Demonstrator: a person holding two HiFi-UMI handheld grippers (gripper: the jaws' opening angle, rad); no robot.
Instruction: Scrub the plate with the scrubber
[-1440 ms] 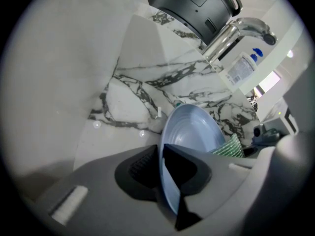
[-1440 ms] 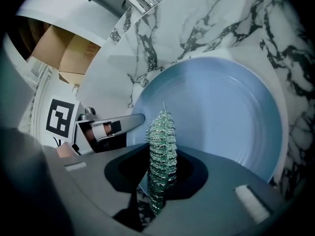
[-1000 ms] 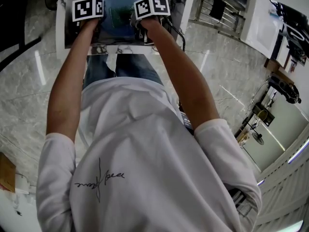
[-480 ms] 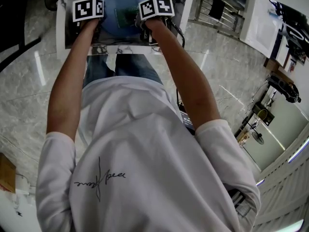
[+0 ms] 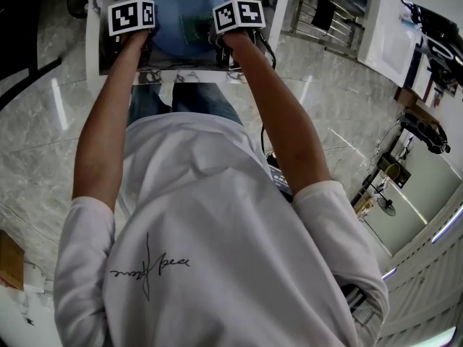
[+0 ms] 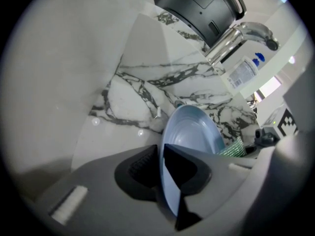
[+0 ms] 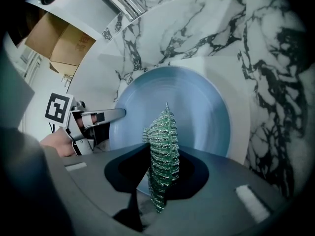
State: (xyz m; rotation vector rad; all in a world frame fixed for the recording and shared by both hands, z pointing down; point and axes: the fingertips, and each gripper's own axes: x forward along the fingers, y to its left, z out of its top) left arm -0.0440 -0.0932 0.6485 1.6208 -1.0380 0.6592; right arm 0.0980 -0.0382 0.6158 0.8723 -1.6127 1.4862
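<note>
**Blue plate clamped on edge, green scrubber at its face**

Blue is the colour up top in the head view. The plate sits between the left gripper and the right gripper, just past the marble sink rim. Both bare arms reach forward over a white shirt, and polished floor lies open on either side.

In the left gripper view the jaws are clamped on the plate's near rim. The plate stands nearly on edge, its hollow facing right. Bare veined basin lies open to the left and behind. The chrome faucet arches overhead, with a bottle and a dark appliance on the ledge behind. Only a green sliver of the scrubber peeks out at the plate's lower right edge.

The right gripper view gives the plate's whole round face. Here the jaws are pressed together on the mesh scrubber, which stands upright in front of the plate's lower middle. The left gripper bites the left rim. A band of white basin stays free to the right before the marble wall. Only this view catches the cardboard box beyond the sink.
</note>
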